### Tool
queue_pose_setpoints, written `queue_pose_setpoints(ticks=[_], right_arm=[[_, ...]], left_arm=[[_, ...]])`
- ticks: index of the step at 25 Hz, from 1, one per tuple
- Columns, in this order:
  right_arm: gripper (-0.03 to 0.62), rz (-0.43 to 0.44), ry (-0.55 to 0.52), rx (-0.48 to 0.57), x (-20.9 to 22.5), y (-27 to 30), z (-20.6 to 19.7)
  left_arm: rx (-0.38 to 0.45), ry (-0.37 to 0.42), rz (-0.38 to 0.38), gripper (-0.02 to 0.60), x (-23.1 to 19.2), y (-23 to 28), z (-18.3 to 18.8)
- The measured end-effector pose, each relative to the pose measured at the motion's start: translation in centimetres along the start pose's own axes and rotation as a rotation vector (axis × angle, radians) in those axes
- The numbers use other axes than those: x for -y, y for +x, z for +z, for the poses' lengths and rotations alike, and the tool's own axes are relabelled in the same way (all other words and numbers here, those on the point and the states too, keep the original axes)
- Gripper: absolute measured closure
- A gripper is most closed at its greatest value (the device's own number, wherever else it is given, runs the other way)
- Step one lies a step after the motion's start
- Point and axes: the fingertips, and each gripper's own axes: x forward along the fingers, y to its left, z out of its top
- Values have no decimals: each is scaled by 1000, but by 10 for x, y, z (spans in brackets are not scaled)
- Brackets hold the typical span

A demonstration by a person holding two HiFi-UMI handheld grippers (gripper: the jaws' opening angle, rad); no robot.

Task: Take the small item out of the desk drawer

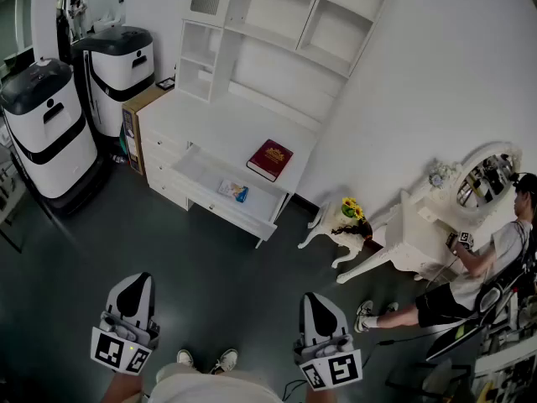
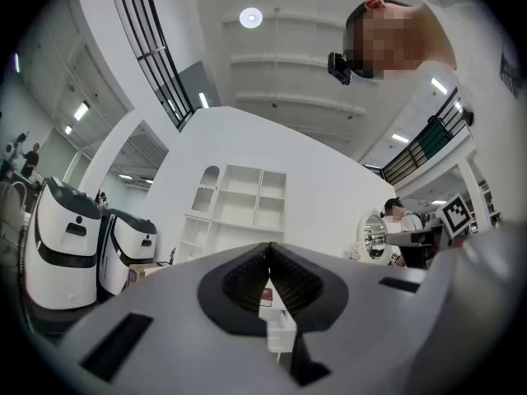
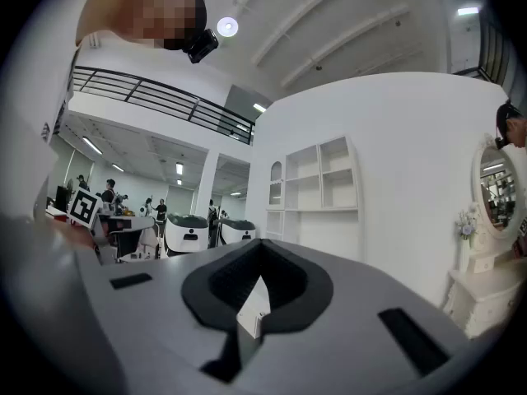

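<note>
The white desk (image 1: 226, 128) stands against the wall, far ahead of me. Its drawer (image 1: 252, 212) is pulled open, and a small blue and white item (image 1: 234, 191) lies inside. A dark red book (image 1: 269, 159) rests on the desk top. My left gripper (image 1: 138, 279) and right gripper (image 1: 315, 298) hover low in the head view, well short of the desk, both shut and holding nothing. In the left gripper view the gripper (image 2: 269, 247) has its tips together, with the drawer (image 2: 280, 332) visible beyond them. The right gripper (image 3: 262, 245) is also closed at the tips.
Two white and black machines (image 1: 46, 124) stand left of the desk, beside a cardboard box (image 1: 134, 120). A white shelf unit (image 1: 268, 23) rises above the desk. To the right are a small flower stand (image 1: 348, 217) and a dressing table (image 1: 436, 217) with a seated person (image 1: 470, 275). Dark floor lies between.
</note>
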Motion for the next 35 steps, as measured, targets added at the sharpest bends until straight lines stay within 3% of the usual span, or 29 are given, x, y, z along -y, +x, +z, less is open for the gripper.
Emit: queue_pose_setpoints(ticks=[13, 20, 26, 30, 35], right_arm=[[585, 16, -13, 20, 32, 15, 1], [585, 40, 46, 55, 55, 26, 2], [389, 72, 41, 92, 82, 31, 9], [184, 145, 107, 90, 93, 35, 5], [105, 224, 148, 28, 99, 36, -18]], left_arm=[[20, 26, -1, 566, 15, 35, 3], [0, 36, 32, 566, 16, 45, -1], [-9, 52, 66, 566, 20, 48, -3], [-17, 55, 86, 566, 27, 50, -6], [-36, 44, 101, 566, 43, 54, -20]])
